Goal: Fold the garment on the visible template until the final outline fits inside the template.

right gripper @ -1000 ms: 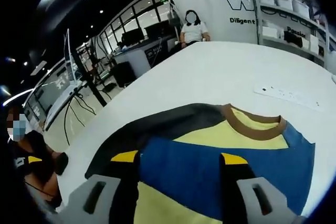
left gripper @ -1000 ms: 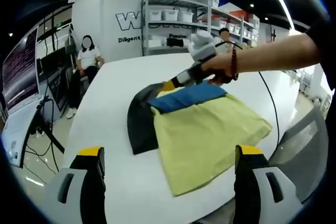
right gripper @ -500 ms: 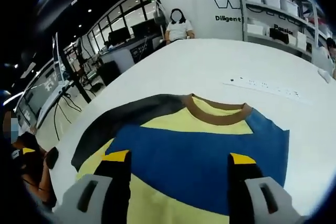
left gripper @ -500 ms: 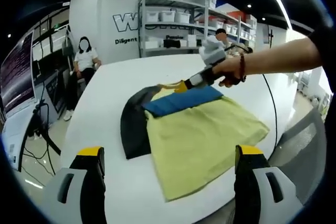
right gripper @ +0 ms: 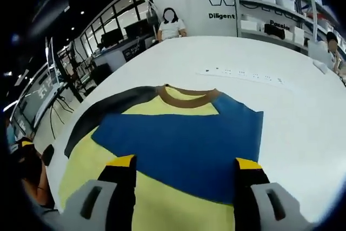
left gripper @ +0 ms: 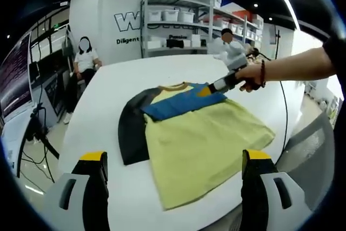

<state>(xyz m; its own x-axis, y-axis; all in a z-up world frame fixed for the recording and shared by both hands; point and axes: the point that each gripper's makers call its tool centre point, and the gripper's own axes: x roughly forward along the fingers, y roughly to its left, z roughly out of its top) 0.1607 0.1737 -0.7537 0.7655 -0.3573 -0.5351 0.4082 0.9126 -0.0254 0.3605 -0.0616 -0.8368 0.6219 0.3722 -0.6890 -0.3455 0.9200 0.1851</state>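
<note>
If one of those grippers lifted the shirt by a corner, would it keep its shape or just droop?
Probably droop. The shirt lies flat and thin on the table, following its surface like soft cloth, so only the pinched part would rise and the rest would hang. It looks light. One sleeve is already folded over the chest, which suggests it bends easily and may unfold if dragged.

In the right gripper view, the T-shirt (right gripper: 173,150) runs out of sight behind the gripper jaws at the bottom, so its hem is cut off. The dark template (left gripper: 131,128) lies mostly covered by the shirt in the left gripper view. Small marks on the white table (right gripper: 303,112) are too small to tell.
</note>
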